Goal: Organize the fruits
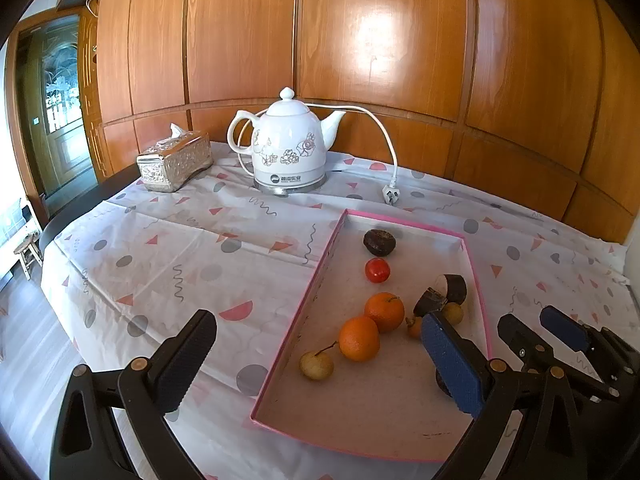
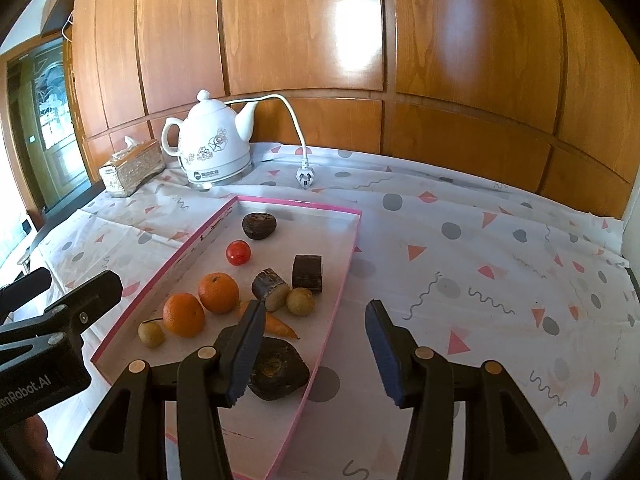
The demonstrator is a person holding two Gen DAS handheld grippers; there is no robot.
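- Pink-rimmed shallow tray (image 2: pixel 224 216) sits on the patterned tablecloth (image 2: pixel 460 248); all produce lies loose inside it.
- Two oranges (image 2: pixel 218 292) touch each other at 9 o'clock of the tray's middle; a small red tomato (image 2: pixel 238 252) sits toward 12 o'clock, and a dark round fruit (image 2: pixel 259 225) beyond it.
- Handling, by judgement: oranges are firm, round and liable to roll, so grip across the widest part; the tomato is soft-skinned and needs a light squeeze.
- Right gripper (image 2: pixel 316 354) has jaws parted and empty, hovering over the tray's near right rim beside a dark flattened lump (image 2: pixel 278 368).
- Left gripper (image 1: pixel 316 364) stands wide apart, holding nothing.
- Surface: thin creased cloth, possibly slippery under the tray.
- Room: glossy wood panelling (image 2: pixel 300 40); ceramic kettle (image 2: pixel 216 144) with loose cord at 11 o'clock.
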